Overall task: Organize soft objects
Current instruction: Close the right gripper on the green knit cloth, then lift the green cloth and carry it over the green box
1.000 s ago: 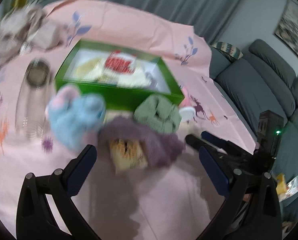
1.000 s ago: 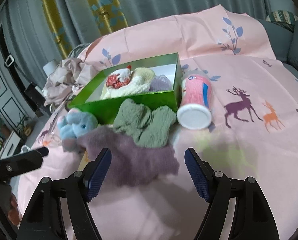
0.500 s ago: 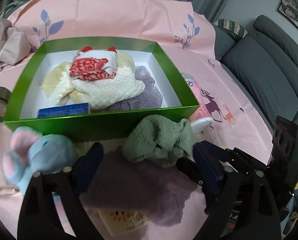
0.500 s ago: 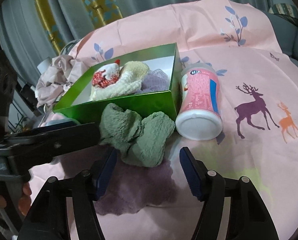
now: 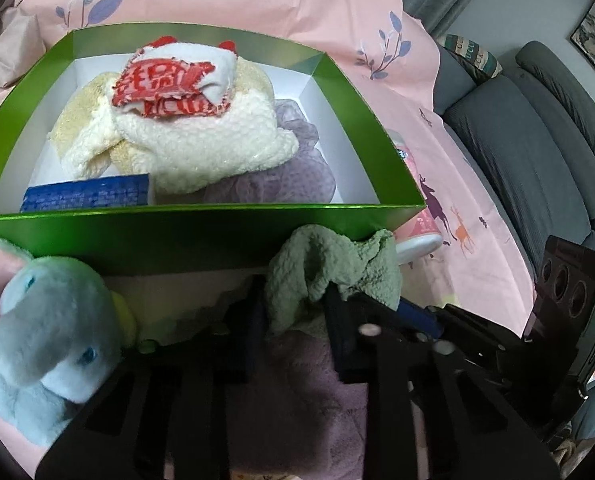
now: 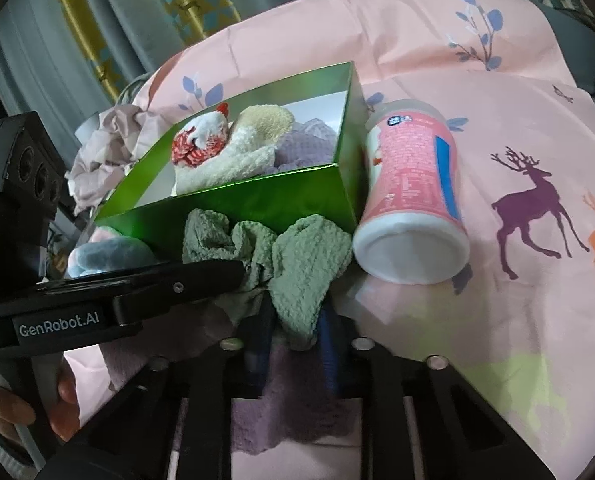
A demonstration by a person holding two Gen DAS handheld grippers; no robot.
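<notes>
Closing both grippers' fingers [image 6: 263, 322] onto green cloth [image 6: 297, 264].

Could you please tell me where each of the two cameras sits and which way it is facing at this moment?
Left wrist: on the left gripper, angled down at the green box and blue plush toy; its own fingers show, shut on the green cloth.
Right wrist: on the right gripper, facing the box from its right corner, by the pink bottle; it shows a hand.
Both share box, cloth and bottle.
</notes>
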